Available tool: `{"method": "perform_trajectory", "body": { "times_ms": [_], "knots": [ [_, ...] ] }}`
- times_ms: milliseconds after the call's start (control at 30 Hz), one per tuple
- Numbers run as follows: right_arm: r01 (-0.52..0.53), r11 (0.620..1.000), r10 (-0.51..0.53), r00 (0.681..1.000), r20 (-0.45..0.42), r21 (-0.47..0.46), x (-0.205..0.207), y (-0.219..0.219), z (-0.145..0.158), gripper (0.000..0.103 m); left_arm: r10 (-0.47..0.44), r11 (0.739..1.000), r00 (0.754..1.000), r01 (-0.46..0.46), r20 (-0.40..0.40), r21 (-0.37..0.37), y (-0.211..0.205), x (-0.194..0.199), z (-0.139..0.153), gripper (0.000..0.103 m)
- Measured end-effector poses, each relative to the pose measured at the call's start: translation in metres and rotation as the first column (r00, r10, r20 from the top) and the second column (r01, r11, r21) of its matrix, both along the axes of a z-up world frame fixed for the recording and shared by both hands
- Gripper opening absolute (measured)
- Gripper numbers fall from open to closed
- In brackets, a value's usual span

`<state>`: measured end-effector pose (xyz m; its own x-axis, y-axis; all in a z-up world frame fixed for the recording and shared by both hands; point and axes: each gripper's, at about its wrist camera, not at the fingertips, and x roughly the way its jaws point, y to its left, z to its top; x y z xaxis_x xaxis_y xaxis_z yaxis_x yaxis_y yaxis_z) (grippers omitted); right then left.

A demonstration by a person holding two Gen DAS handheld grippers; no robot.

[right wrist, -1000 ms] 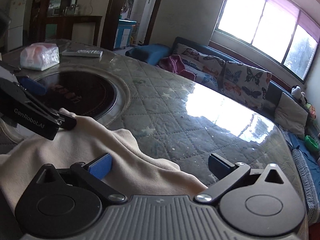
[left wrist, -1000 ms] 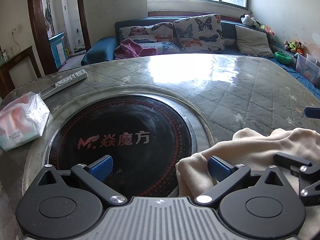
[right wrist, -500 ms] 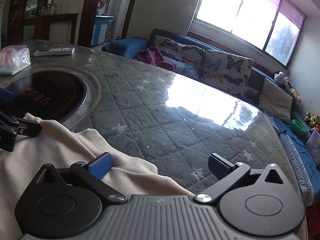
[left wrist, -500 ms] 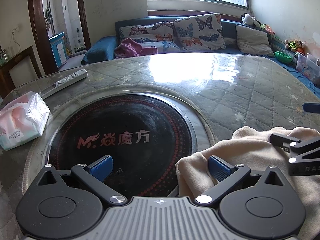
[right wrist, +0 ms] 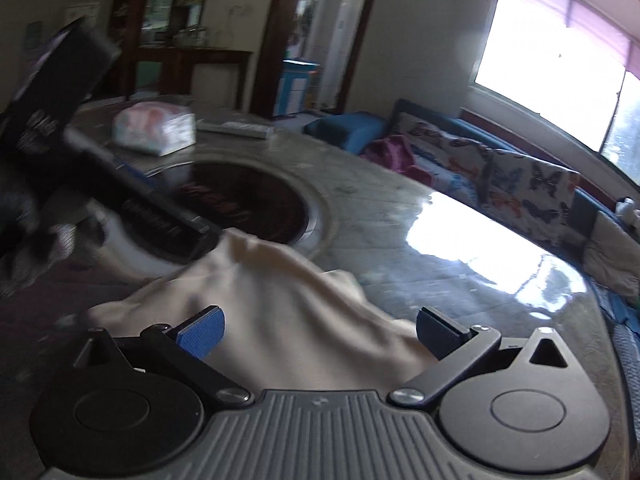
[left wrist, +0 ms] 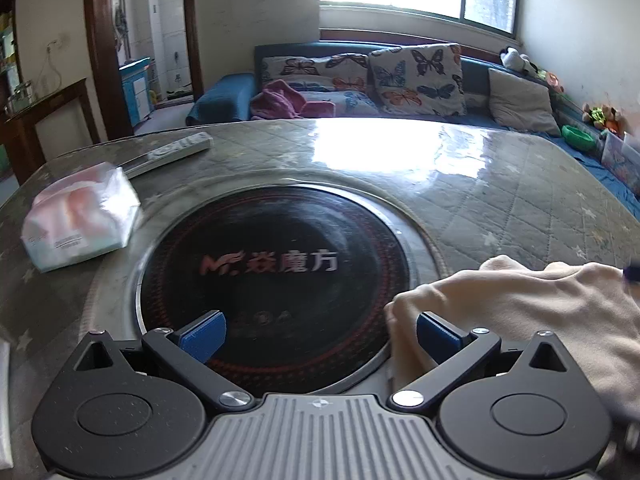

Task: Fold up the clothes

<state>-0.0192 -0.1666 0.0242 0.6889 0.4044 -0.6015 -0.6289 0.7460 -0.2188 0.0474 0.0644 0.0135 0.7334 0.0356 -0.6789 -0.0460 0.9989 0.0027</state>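
Careful: you're holding both the left gripper [left wrist: 318, 334] and right gripper [right wrist: 318, 330] spread apart, so the cream garment [right wrist: 280, 320] (bunched, ungripped) risks sliding.

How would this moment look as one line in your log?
fold clothes | left gripper open, beside cream garment | right gripper open over it | not grasped

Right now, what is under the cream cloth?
The cloth lies on the quilted table, and its left edge overlaps the black round plate. Anything else beneath is covered.
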Motion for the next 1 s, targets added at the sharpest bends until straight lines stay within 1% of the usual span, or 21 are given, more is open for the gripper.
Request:
{"method": "perform_trajectory", "body": {
  "times_ms": [100, 200, 233, 267, 333, 367, 433, 500, 533, 600, 633, 700, 767, 833, 867, 900, 967, 1000],
  "knots": [
    [-0.072, 0.997, 0.072, 0.997, -0.006, -0.026, -0.017, 0.015, -0.002, 0.103, 0.031, 0.999, 1.000, -0.031, 0.006, -0.020, 0.012, -0.007, 0.003, 0.103],
    [-0.136, 0.990, 0.135, 0.991, -0.017, -0.039, -0.029, 0.027, -0.005, 0.103, 0.061, 0.995, 0.998, -0.061, -0.003, -0.084, 0.027, -0.013, 0.005, 0.102],
    [-0.160, 0.986, 0.160, 0.987, -0.014, -0.050, -0.034, 0.035, -0.007, 0.101, 0.068, 0.993, 0.998, -0.068, -0.006, -0.099, 0.031, -0.016, 0.005, 0.102],
    [-0.175, 0.983, 0.175, 0.984, -0.006, -0.058, -0.038, 0.039, -0.008, 0.096, 0.072, 0.991, 0.997, -0.073, -0.009, -0.115, 0.034, -0.018, 0.006, 0.100],
    [-0.209, 0.974, 0.210, 0.978, 0.000, -0.085, -0.044, 0.049, -0.011, 0.093, 0.070, 0.988, 0.997, -0.072, -0.016, -0.137, 0.037, -0.023, 0.005, 0.093],
    [-0.226, 0.969, 0.228, 0.974, 0.002, -0.100, -0.048, 0.053, -0.013, 0.089, 0.069, 0.986, 0.997, -0.071, -0.020, -0.149, 0.038, -0.025, 0.005, 0.091],
    [-0.259, 0.957, 0.262, 0.965, 0.008, -0.133, -0.054, 0.062, -0.016, 0.084, 0.065, 0.979, 0.997, -0.070, -0.034, -0.193, 0.042, -0.029, 0.004, 0.089],
    [-0.286, 0.942, 0.294, 0.956, 0.021, -0.174, -0.060, 0.069, -0.021, 0.081, 0.065, 0.966, 0.996, -0.076, -0.053, -0.247, 0.045, -0.031, 0.003, 0.085],
    [-0.299, 0.934, 0.310, 0.950, 0.027, -0.198, -0.063, 0.072, -0.023, 0.077, 0.068, 0.958, 0.996, -0.083, -0.064, -0.274, 0.047, -0.032, 0.002, 0.084],
    [-0.321, 0.916, 0.337, 0.941, 0.031, -0.240, -0.068, 0.079, -0.027, 0.062, 0.068, 0.943, 0.994, -0.092, -0.082, -0.321, 0.049, -0.032, 0.001, 0.081],
    [-0.327, 0.913, 0.344, 0.938, 0.030, -0.245, -0.069, 0.081, -0.028, 0.056, 0.066, 0.936, 0.994, -0.092, -0.089, -0.340, 0.049, -0.033, 0.000, 0.081],
    [-0.328, 0.910, 0.347, 0.937, 0.032, -0.255, -0.070, 0.083, -0.029, 0.055, 0.060, 0.922, 0.993, -0.094, -0.101, -0.376, 0.049, -0.034, -0.002, 0.081],
    [-0.324, 0.916, 0.335, 0.942, 0.005, -0.237, -0.066, 0.084, -0.028, 0.045, 0.056, 0.910, 0.992, -0.096, -0.111, -0.403, 0.049, -0.035, -0.003, 0.081],
    [-0.312, 0.929, 0.311, 0.950, -0.035, -0.197, -0.059, 0.083, -0.026, 0.040, 0.055, 0.898, 0.991, -0.102, -0.120, -0.427, 0.049, -0.036, -0.004, 0.081],
    [-0.302, 0.937, 0.299, 0.953, -0.047, -0.177, -0.056, 0.081, -0.025, 0.034, 0.057, 0.892, 0.991, -0.106, -0.124, -0.439, 0.049, -0.037, -0.004, 0.082],
    [-0.292, 0.944, 0.286, 0.956, -0.060, -0.153, -0.052, 0.079, -0.024, 0.030, 0.059, 0.885, 0.990, -0.112, -0.128, -0.453, 0.050, -0.038, -0.004, 0.083],
    [-0.275, 0.958, 0.266, 0.959, -0.101, -0.081, -0.045, 0.071, -0.020, 0.017, 0.064, 0.866, 0.989, -0.122, -0.136, -0.485, 0.053, -0.038, -0.005, 0.083],
    [-0.263, 0.964, 0.256, 0.960, -0.118, -0.046, -0.041, 0.067, -0.017, 0.014, 0.065, 0.855, 0.988, -0.128, -0.140, -0.502, 0.054, -0.038, -0.006, 0.084]
  ]
}}
